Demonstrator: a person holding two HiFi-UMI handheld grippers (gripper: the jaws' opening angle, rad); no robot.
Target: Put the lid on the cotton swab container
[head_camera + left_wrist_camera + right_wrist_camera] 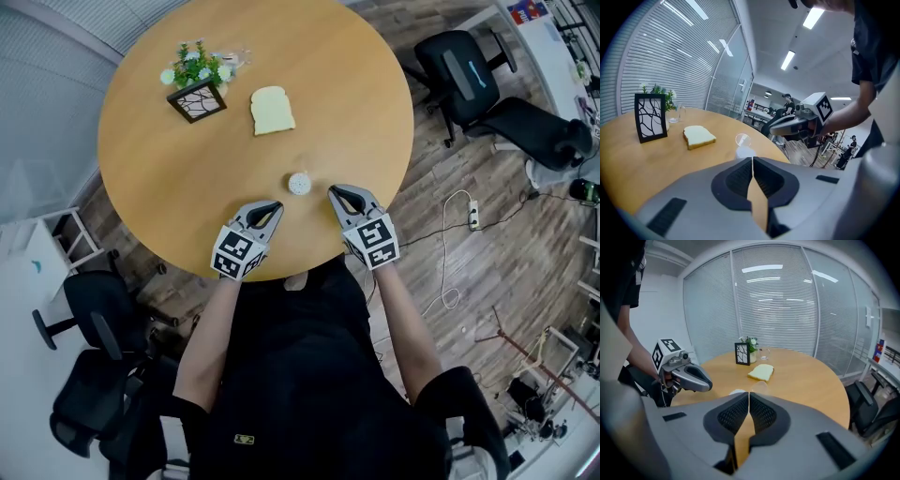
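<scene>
Both tongs shut and empty; lid not yet seated.

My left tongs [753, 160] and right tongs [748, 398] each have their jaws pressed together with nothing between them, and both hang over the near edge of the round light-wood table [169, 178]. Just ahead, between the two tips, stands the small round white cotton swab container [299, 183]. A clear round lid [742, 139] shows at it, seemingly raised rather than closed down (hinged or loose, I can't tell). I judge the task barely begun: the lid has yet to be gripped, lowered and pressed home. Farther off lie a pale slice of bread [272, 111], a black-framed branch picture [196, 100] and a small pot of white flowers [195, 64].
</scene>
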